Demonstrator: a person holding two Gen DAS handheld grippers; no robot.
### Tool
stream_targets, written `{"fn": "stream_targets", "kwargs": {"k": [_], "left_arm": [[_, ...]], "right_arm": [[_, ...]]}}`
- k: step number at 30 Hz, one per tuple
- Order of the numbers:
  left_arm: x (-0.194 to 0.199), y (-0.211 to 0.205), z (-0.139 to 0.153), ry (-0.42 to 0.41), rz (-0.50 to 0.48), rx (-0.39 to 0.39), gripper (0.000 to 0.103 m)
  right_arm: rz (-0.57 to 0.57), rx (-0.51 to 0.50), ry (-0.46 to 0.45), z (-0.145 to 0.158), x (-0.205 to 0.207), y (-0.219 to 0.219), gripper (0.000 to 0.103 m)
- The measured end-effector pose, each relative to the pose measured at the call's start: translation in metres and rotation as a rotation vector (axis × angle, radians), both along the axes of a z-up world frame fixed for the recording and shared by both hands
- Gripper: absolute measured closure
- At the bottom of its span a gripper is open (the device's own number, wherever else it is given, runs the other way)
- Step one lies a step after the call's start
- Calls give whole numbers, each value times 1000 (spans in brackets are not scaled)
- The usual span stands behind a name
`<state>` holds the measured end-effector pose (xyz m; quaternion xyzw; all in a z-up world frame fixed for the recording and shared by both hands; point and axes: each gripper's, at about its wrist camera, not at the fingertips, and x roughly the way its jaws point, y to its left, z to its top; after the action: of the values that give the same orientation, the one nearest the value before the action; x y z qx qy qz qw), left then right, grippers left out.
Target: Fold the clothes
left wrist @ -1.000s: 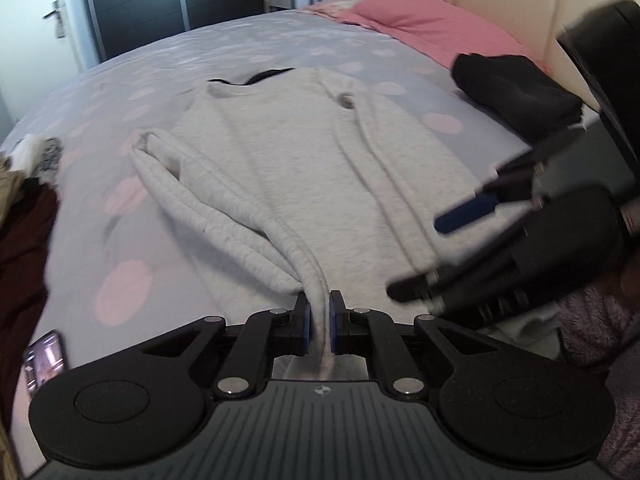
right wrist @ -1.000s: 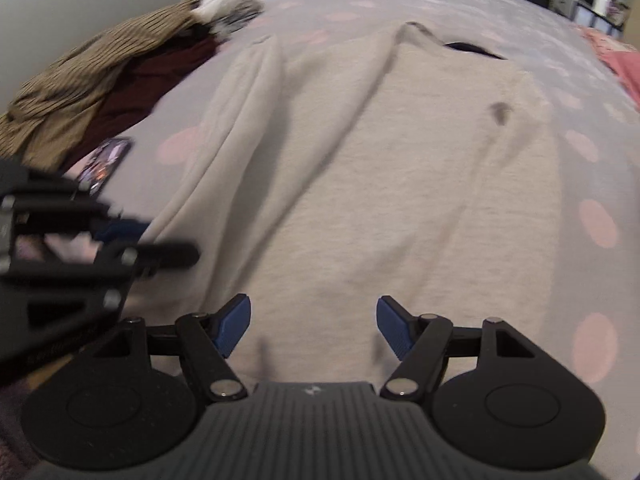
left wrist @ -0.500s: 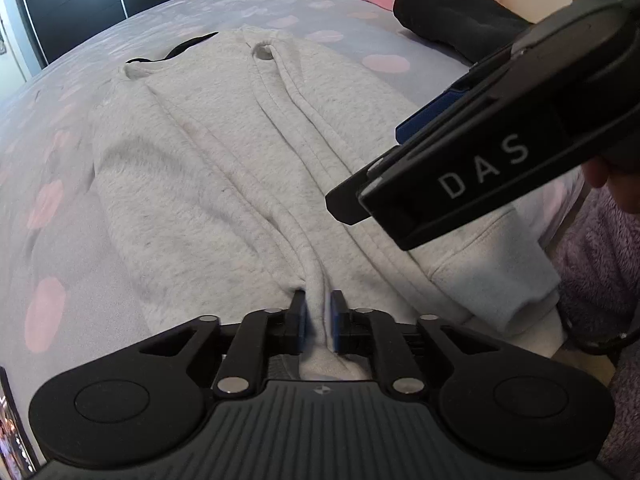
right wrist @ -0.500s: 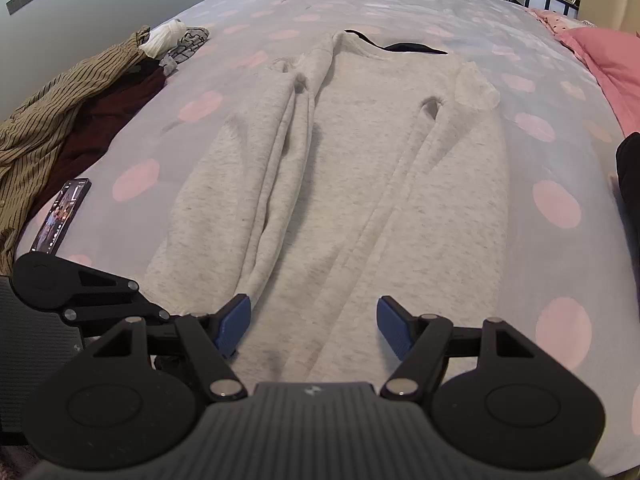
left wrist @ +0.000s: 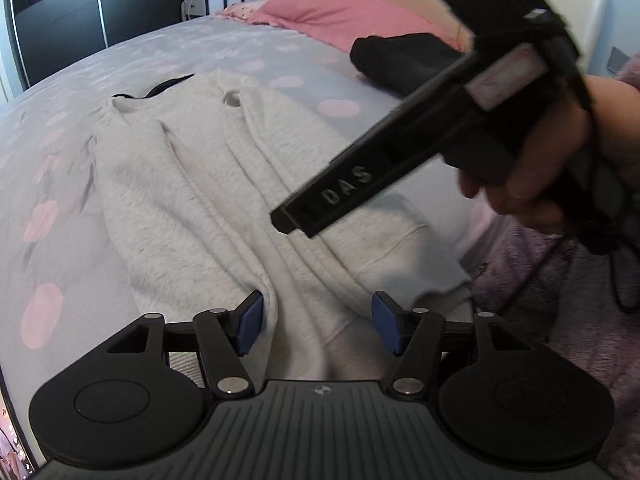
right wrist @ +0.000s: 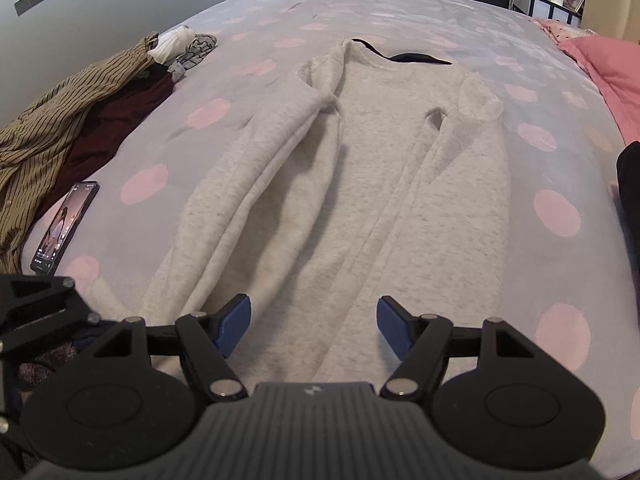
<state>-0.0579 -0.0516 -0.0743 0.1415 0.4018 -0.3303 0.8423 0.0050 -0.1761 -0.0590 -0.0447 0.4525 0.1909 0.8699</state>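
Observation:
A light grey sweatshirt lies flat on the bed with both sleeves folded lengthwise over its body, neck at the far end. In the left wrist view the sweatshirt runs away from me, its hem and a sleeve cuff near the bed's edge. My left gripper is open just above the hem, with cloth lying between the spread fingers. My right gripper is open above the hem, holding nothing. The right tool's black body, held by a hand, crosses the left wrist view.
A polka-dot bedspread covers the bed. A heap of striped and maroon clothes and a phone lie at the left. A black folded garment and a pink pillow sit toward the headboard.
My left gripper has let go of the sleeve it was pinching and now stands open. The sleeve lies laid down along the sweatshirt. The right gripper stayed open, hovering over the hem.

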Motion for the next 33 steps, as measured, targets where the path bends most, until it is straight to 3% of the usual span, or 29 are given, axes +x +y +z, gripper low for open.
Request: {"fn": "stream_targets", "kwargs": {"k": [6, 13, 18, 22, 28, 33], "left_arm": [[-6, 8, 8, 0, 24, -31, 47], [3, 14, 16, 70, 120, -146, 36], [4, 23, 22, 72, 157, -175, 32], [-3, 18, 30, 4, 159, -112, 30], [-27, -2, 47, -216, 111, -1, 30], [-23, 8, 46, -184, 80, -35, 30]], "right_arm": [[12, 12, -13, 6, -2, 3, 30], [24, 12, -25, 9, -6, 6, 30], [-4, 15, -40, 13, -7, -1, 30], [-12, 18, -47, 15, -8, -4, 30], [-19, 21, -57, 18, -10, -8, 30], [-7, 35, -63, 20, -12, -9, 31]]}}
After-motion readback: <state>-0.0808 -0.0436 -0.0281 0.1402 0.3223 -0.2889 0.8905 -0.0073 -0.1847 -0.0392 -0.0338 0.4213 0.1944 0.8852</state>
